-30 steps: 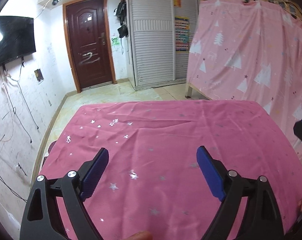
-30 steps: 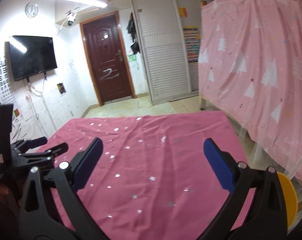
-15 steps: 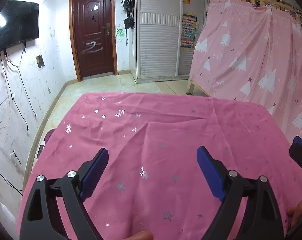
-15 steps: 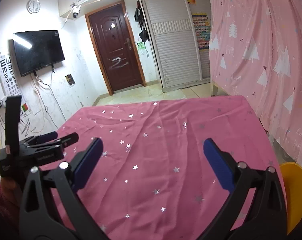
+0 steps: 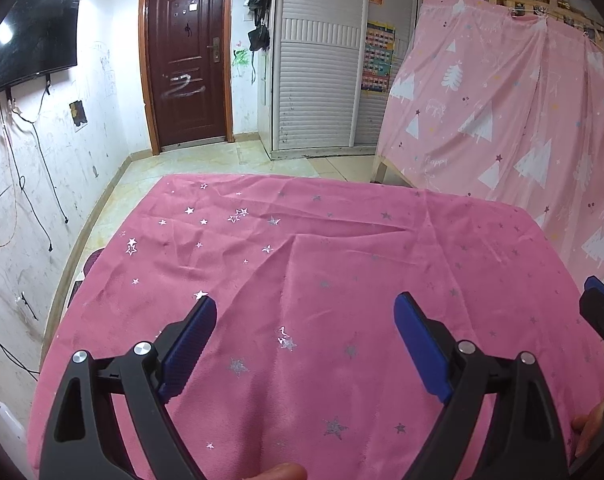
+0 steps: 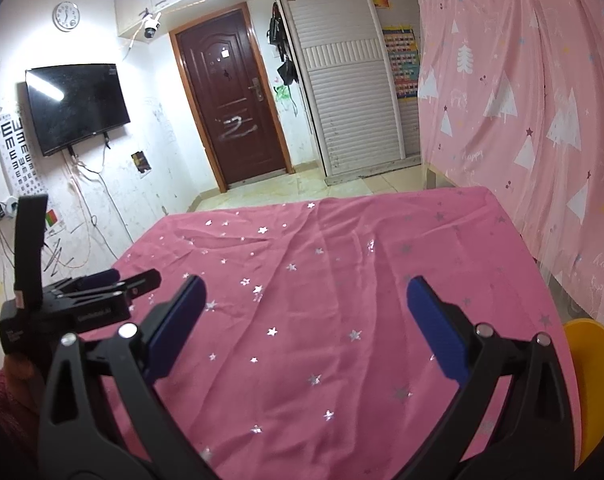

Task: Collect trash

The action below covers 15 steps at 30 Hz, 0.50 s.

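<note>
A table under a pink star-print cloth (image 5: 341, 280) (image 6: 341, 280) fills both views; I see no trash on it. My left gripper (image 5: 303, 308) hangs open over the near half of the cloth, nothing between its blue pads. My right gripper (image 6: 302, 292) is likewise open and empty above the cloth. In the right wrist view the left gripper (image 6: 102, 284) shows from the side at the table's left edge, held by a hand in a pink sleeve (image 6: 6, 392). The right gripper's tip (image 5: 599, 312) peeks in at the right edge of the left wrist view.
A yellow round object (image 6: 593, 380), partly cut off, sits off the table's right edge. A pink tree-print curtain (image 5: 501, 120) hangs close on the right. Tiled floor (image 5: 222, 160), a brown door (image 5: 186, 60) and white shuttered wardrobe (image 5: 321, 92) lie beyond. A TV (image 6: 74, 108) hangs on the left wall.
Both views have tipped and drifted, showing more of the room beyond the table. The cloth stays the same and both grippers stay open and empty.
</note>
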Tool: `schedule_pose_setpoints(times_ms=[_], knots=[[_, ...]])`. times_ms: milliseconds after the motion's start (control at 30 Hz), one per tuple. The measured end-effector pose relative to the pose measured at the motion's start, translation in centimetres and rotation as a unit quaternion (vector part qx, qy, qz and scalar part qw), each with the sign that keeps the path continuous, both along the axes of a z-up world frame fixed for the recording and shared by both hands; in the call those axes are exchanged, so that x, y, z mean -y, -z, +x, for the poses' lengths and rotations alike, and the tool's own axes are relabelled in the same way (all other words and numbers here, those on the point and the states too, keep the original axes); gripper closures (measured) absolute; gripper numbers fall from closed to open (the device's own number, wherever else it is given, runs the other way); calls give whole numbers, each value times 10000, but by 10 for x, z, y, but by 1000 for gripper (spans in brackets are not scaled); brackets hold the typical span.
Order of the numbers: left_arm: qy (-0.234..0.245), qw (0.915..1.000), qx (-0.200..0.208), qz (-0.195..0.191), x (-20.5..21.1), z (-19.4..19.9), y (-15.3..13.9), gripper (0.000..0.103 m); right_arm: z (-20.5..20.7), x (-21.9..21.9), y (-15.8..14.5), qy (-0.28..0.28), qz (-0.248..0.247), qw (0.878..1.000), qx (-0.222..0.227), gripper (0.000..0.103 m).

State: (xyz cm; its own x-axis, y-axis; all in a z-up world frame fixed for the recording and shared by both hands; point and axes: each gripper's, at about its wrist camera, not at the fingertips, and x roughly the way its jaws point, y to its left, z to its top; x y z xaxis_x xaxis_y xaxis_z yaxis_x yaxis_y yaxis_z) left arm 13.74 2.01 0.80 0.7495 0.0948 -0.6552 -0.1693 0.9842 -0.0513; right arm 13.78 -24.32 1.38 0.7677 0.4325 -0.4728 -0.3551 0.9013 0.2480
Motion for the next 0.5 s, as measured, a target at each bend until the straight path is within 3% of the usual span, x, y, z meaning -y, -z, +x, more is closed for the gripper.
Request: schedule_pose_setpoints(times_ms=[500], knots=[[-21, 10000, 2, 29, 1, -1, 0, 19, 0, 0, 0, 4, 5, 10000, -3, 6]])
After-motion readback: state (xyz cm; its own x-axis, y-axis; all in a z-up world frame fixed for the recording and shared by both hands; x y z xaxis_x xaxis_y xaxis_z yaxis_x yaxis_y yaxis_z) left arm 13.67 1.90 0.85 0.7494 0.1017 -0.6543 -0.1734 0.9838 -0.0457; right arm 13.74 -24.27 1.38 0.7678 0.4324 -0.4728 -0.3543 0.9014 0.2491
